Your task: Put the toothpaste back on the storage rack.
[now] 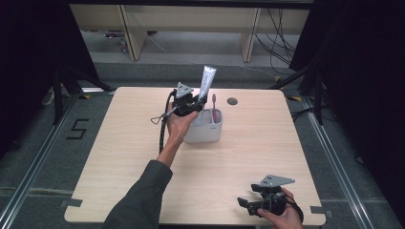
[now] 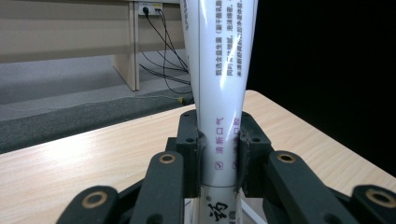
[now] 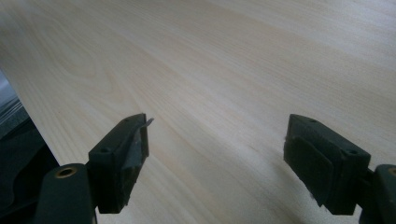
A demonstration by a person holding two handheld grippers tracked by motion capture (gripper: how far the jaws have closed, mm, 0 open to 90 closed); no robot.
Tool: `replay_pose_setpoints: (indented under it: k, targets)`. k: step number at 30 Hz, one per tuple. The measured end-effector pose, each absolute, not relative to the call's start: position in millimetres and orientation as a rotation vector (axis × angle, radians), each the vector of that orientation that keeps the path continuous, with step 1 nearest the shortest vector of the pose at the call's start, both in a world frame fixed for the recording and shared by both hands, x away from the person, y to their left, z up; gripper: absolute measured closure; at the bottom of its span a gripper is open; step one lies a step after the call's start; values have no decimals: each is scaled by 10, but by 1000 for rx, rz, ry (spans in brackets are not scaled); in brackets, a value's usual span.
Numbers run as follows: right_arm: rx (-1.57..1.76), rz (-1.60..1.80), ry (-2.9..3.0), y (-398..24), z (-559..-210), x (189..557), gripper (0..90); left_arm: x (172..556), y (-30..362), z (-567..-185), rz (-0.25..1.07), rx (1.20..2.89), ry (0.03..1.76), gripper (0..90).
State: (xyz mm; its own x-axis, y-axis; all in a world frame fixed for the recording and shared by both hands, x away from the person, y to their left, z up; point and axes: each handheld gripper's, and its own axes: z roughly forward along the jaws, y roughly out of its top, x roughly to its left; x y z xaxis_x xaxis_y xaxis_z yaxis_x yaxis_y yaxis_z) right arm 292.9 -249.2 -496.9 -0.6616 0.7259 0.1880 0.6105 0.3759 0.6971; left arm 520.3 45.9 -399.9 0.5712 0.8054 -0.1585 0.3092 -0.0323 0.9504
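My left tool (image 2: 218,154) is pinching the toothpaste tube (image 2: 219,93) low on its body, both pads pressed against its sides, with the tube standing upright between them. In the high view I see that same left tool (image 1: 193,106) at the near-left corner of the grey holder (image 1: 206,133), the tube (image 1: 207,81) rising out of the holder and leaning slightly away from me. A pink toothbrush (image 1: 214,106) stands in the holder just beside it. The holder sits on the bench (image 1: 267,138) a little beyond its middle.

I judge the step in hand to be the tube's placement into the holder, or its lifting out; the pictures alone do not tell me which. If I am setting it down, the next move calls for letting the tube's foot settle on the holder's floor before I spread the pads, and for drawing back without knocking the toothbrush.

My right tool (image 3: 217,149) is spread wide with nothing between its pads, hanging over bare wood. The high view puts it (image 1: 248,204) at the near-right edge of the bench, well apart from the holder.

The left gripper view gives me the grip itself and the printing on the tube; the high view gives me the holder and toothbrush.
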Motion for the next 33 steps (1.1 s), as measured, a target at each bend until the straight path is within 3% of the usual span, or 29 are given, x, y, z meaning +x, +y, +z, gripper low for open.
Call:
replay_pose_setpoints:
  k: [33]
  targets:
    - [1213,1146,2488,-2486,-4971,2928,231,5202,399,-4265,544,1725,998,728]
